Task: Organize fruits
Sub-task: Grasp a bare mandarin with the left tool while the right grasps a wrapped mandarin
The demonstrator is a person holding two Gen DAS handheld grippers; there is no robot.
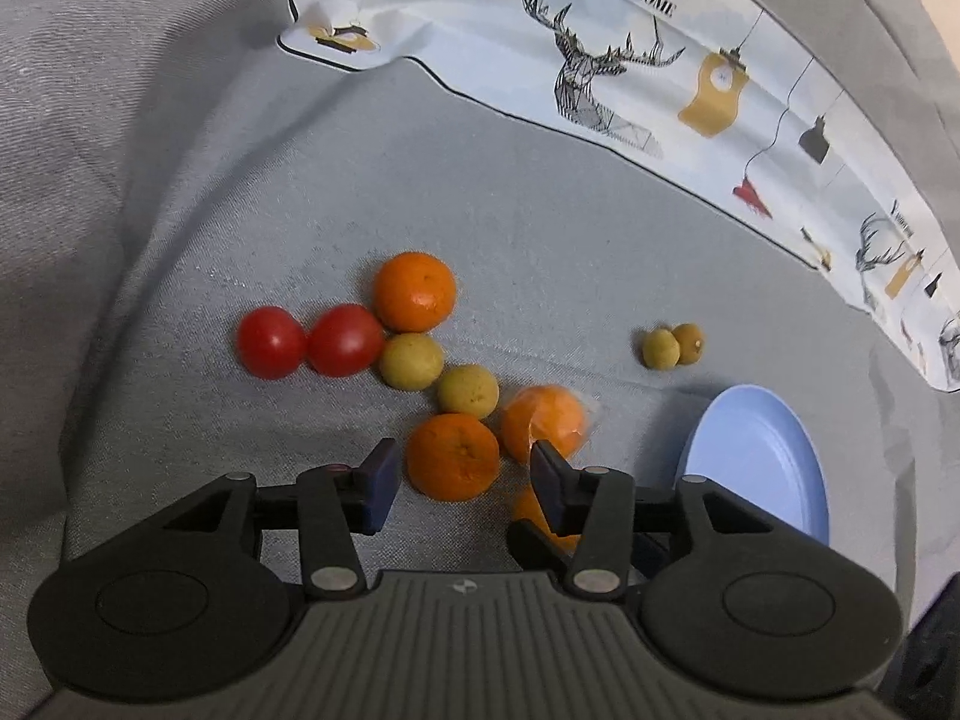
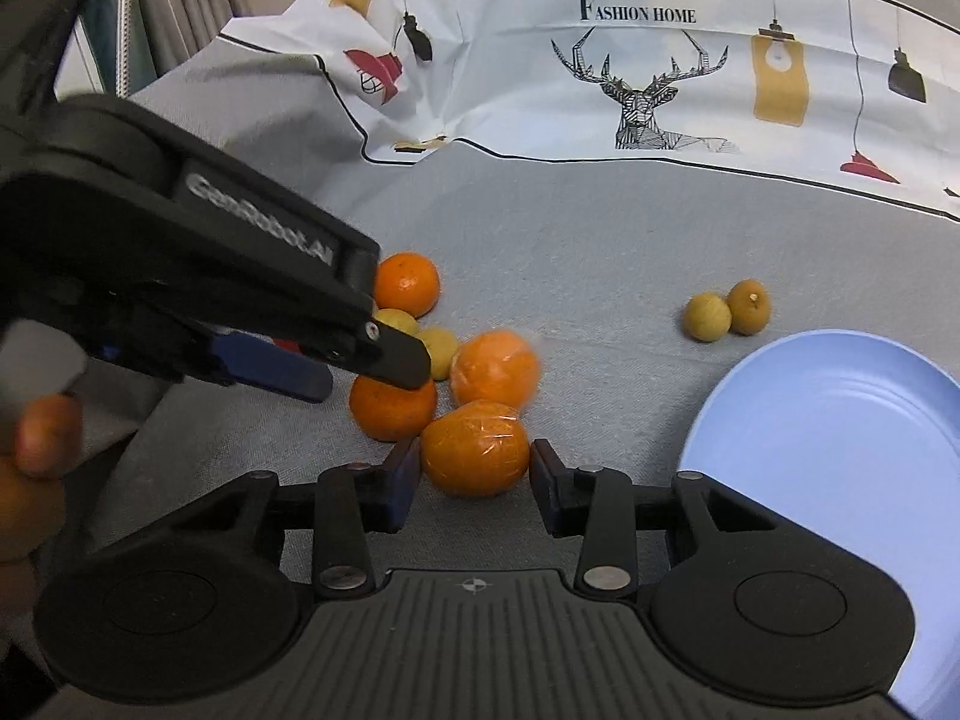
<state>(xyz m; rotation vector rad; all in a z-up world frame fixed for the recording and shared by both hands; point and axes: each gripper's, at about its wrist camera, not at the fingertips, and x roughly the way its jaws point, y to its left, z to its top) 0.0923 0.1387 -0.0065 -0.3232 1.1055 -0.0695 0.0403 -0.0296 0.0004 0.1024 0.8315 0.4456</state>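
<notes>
My left gripper is open, and a bare orange lies on the grey cloth just ahead between its fingertips, untouched. In the right wrist view the left gripper hovers over that same orange. My right gripper is shut on a plastic-wrapped orange, with a pad against each side. A second wrapped orange lies just behind it. Two red tomatoes, another orange and two yellow-green small fruits cluster beyond.
A light blue plate sits to the right of the fruit. Two more small round fruits lie apart behind it. A white printed cloth is crumpled at the back. A person's hand shows at the left edge.
</notes>
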